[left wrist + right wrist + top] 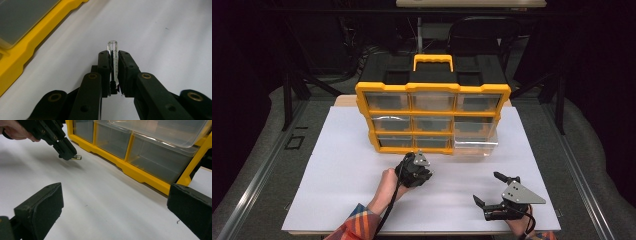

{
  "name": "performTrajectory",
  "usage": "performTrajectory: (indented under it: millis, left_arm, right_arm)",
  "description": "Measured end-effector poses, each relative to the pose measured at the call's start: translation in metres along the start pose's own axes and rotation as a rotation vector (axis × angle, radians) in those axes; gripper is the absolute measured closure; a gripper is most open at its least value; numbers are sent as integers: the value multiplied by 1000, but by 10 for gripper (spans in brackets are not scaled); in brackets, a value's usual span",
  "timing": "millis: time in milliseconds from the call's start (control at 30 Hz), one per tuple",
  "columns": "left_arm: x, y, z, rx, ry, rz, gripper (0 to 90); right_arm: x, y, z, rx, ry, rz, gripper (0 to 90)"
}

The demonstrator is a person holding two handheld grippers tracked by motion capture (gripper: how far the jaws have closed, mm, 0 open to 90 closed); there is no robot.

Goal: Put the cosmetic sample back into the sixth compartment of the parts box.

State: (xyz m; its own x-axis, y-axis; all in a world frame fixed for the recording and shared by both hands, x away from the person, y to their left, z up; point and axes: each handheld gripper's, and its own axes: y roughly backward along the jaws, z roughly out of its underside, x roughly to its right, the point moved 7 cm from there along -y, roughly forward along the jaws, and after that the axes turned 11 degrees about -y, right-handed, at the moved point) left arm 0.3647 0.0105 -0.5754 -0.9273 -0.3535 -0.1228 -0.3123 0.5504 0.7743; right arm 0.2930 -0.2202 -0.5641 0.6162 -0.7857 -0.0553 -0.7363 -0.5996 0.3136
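A small clear glass vial (113, 53) with printed marks is clamped between the black jaws of my left gripper (113, 56), its open end sticking out past the tips. In the high view my left gripper (414, 169) hangs just in front of the yellow drawer cabinet (432, 117), pointing down at the white tabletop. From the right gripper view the vial (77, 157) shows at the tip of the left gripper (65, 155), close above the surface. My right gripper (492, 189) rests near the front right of the table, jaws wide apart with nothing between them.
The cabinet has clear drawers in three rows; its lower right drawer (475, 139) is pulled out toward me. A white board (337, 175) covers the table. A dark chair (482, 35) stands behind the cabinet.
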Motion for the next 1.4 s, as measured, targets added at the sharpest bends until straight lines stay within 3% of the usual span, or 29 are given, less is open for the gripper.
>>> performTrajectory:
  millis: [900, 1400]
  left_arm:
    - [-18, 18, 0, 56, 8, -56, 807]
    - [-28, 34, -14, 98, 12, -73, 807]
  right_arm:
    - [0, 1, -1, 11, -4, 4, 0]
    - [1, 1, 0, 11, -10, 5, 0]
